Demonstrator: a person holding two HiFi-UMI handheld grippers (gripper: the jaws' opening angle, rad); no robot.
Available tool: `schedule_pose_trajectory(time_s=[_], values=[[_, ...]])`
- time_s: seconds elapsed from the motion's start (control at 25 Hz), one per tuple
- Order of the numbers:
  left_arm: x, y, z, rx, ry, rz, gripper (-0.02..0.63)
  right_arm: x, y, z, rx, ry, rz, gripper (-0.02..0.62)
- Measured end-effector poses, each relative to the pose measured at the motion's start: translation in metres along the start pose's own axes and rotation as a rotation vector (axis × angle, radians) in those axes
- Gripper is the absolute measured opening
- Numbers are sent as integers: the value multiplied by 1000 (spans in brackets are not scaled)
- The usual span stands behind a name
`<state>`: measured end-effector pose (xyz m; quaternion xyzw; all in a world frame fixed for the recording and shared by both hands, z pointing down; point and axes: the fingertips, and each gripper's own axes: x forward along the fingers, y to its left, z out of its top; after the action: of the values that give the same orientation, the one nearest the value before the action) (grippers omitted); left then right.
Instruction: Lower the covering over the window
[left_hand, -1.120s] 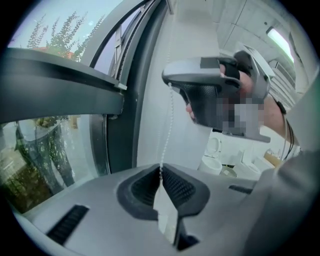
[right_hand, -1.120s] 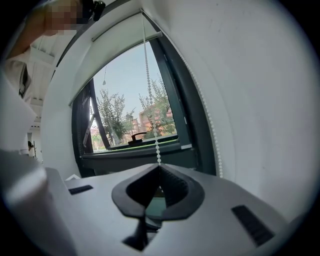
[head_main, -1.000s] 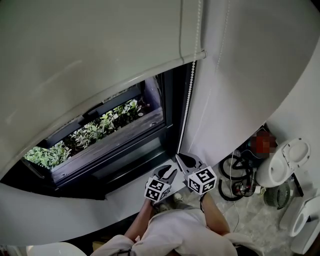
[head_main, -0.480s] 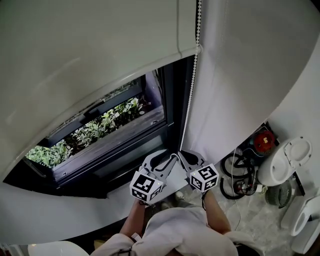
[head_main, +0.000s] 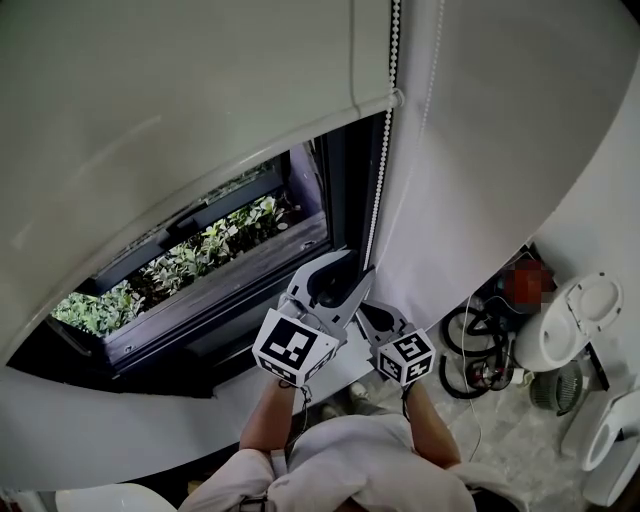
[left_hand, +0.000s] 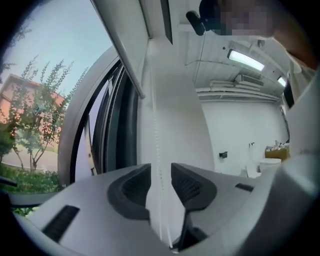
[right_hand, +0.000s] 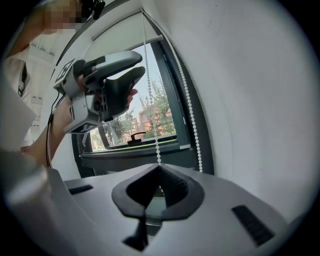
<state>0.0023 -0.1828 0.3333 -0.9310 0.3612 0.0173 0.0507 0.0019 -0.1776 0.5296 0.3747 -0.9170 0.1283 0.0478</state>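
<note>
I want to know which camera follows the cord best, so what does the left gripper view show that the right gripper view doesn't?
Only the left gripper view: the left tool, its jaws just opened, with the bead chain running loose between them, and a ceiling light. Only the right gripper view: the right tool shut on the chain, the left tool's outside, and the window handle. Both: the bead chain, the dark window frame and trees outside.

A dark-framed window (head_main: 335, 190) sits in a white wall (head_main: 500, 140), with leafy plants (head_main: 190, 255) in daylight just outside. Pale floor (head_main: 520, 445) lies below right, and a strip light (left_hand: 245, 59) glows on the ceiling (left_hand: 225, 75).
</note>
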Motion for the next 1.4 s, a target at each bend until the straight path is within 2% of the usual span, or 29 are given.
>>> schedule_pose_trajectory(time_s=[0.24, 0.32, 0.44, 0.56, 1.04, 1.4], values=[[18, 7, 32, 55, -39, 19, 117, 0, 4, 0, 1, -1, 5, -2], [21, 9, 41, 86, -58, 44, 42, 1, 6, 1, 0, -3, 9, -2], [22, 11, 42, 110, -71, 75, 15, 2, 9, 1, -10, 5, 12, -2], [22, 14, 28, 108, -43, 98, 14, 5, 10, -10, -24, 53, 13, -2], [20, 10, -45, 43, 92, 99, 14, 14, 10, -81, 31, 212, 25, -2], [19, 11, -75, 18, 121, 115, 14, 18, 3, -110, 59, 268, 25, -2]])
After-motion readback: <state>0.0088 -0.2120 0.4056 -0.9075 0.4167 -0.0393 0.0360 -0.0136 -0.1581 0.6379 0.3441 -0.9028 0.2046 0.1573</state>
